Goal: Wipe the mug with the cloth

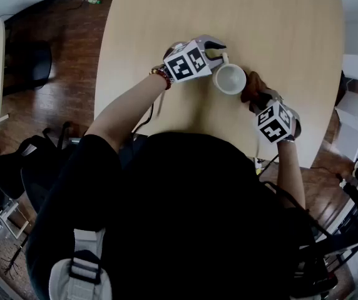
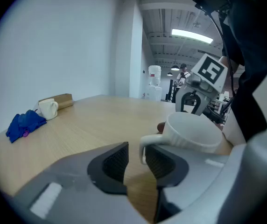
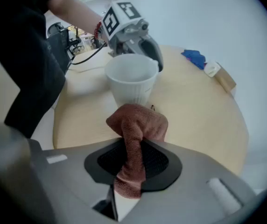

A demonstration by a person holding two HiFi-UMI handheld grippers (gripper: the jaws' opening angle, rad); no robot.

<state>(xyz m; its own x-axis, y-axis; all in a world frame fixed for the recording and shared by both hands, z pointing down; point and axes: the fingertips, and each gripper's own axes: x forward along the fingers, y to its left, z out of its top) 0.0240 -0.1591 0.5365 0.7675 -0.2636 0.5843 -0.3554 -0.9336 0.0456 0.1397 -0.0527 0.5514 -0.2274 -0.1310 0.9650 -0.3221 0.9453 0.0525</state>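
Note:
A white mug (image 1: 230,79) stands upright on the pale wooden table (image 1: 273,24). My left gripper (image 1: 219,54) is at its left side. In the left gripper view the mug's handle (image 2: 144,146) stands between the jaws of this gripper (image 2: 137,160), against the right pad, with a gap to the left pad, so it is open. My right gripper (image 1: 258,97) points steeply down at the mug's right and is shut on a brown cloth (image 3: 138,125). The cloth's bunched end reaches the foot of the mug (image 3: 131,80).
At the far end of the table lie a blue cloth (image 2: 25,124), a second white mug (image 2: 48,108) and a small cardboard box (image 2: 61,100). The table's near edge (image 1: 166,127) runs close to the person's body. Dark wooden floor lies to the left.

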